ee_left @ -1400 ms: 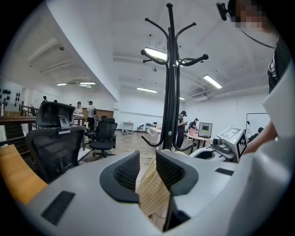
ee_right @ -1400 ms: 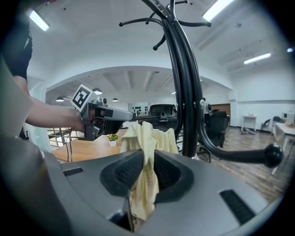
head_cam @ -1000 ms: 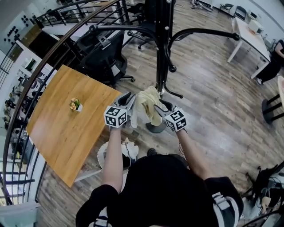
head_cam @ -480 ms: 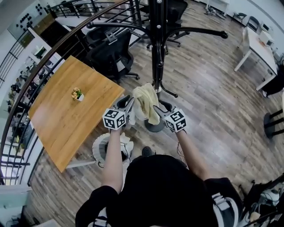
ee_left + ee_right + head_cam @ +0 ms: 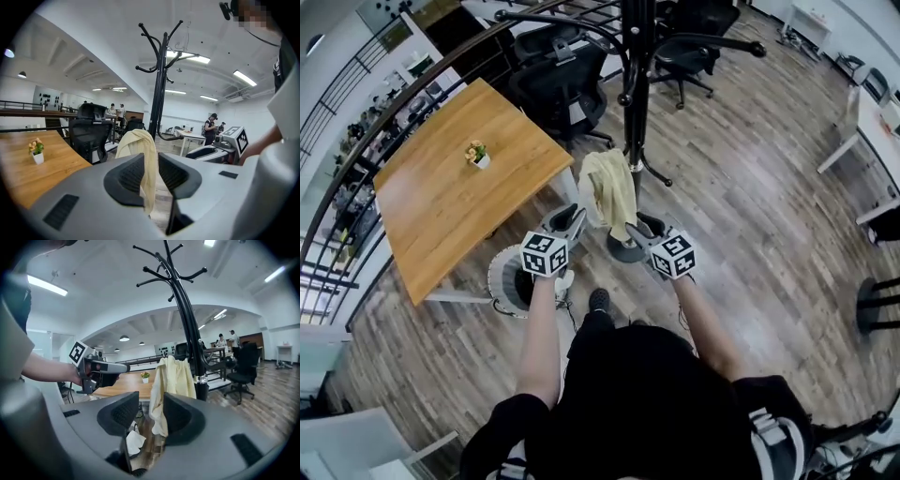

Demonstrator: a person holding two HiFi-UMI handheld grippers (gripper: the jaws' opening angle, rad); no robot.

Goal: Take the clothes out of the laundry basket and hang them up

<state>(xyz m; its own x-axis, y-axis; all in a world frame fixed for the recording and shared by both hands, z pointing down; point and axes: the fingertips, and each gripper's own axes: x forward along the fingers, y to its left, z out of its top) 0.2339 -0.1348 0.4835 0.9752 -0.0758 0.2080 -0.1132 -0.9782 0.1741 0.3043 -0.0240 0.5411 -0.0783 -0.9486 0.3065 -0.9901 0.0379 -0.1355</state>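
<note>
A pale yellow garment (image 5: 609, 187) hangs on a hook of the black coat rack (image 5: 636, 94), beside the desk (image 5: 450, 216). The left claw (image 5: 575, 216) and right claw (image 5: 640, 226) are each narrowly parted and hold nothing, flanking the garment's lower end without touching it. The basket (image 5: 499, 281) stands on the floor by the desk's corner.

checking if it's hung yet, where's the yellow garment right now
In the head view the yellow garment hangs beside the black coat rack pole, just ahead of and between the left gripper and right gripper, right of the wooden table.
</note>
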